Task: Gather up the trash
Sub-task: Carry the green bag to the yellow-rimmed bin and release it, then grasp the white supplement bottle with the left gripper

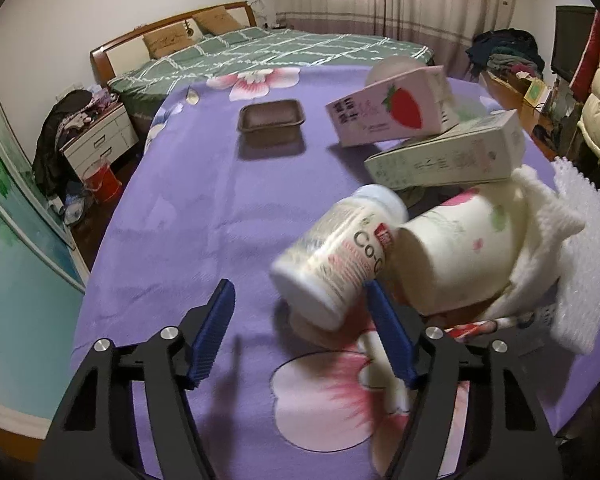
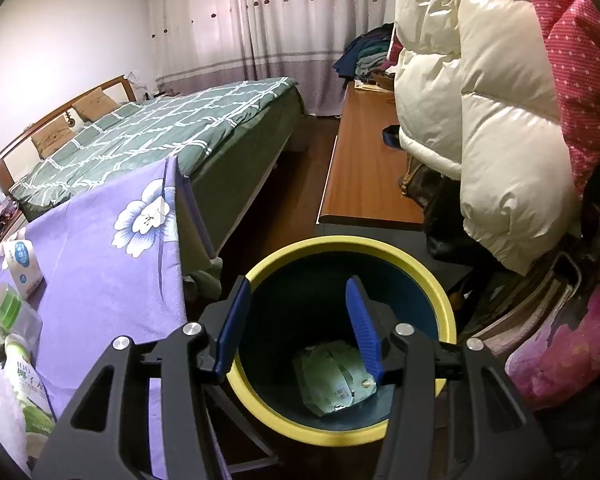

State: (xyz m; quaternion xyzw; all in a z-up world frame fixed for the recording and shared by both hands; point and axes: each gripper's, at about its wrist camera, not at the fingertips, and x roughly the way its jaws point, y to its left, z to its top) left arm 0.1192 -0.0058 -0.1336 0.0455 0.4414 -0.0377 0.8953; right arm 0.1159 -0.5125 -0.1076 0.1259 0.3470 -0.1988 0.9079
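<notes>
In the left wrist view my left gripper [image 1: 300, 288] is open over the purple flowered tablecloth [image 1: 188, 216]. A clear plastic bottle with a white cap [image 1: 340, 260] lies tilted just ahead, touching the right finger's tip. Beside it lie a cream flowered cup [image 1: 456, 252], a green-white carton [image 1: 448, 156], a pink strawberry carton [image 1: 388, 108] and a brown tray [image 1: 271, 116]. In the right wrist view my right gripper [image 2: 298, 284] is open and empty above a yellow-rimmed bin [image 2: 420, 276] holding a pale green packet [image 2: 332, 380].
White foam wrap [image 1: 580, 248] lies at the table's right edge. A bed with a green checked cover [image 2: 172, 132] stands behind. A wooden bench [image 2: 364, 160] and a white puffer coat [image 2: 480, 120] crowd the bin's right. More cartons and bottles [image 2: 24, 392] sit on the table's corner.
</notes>
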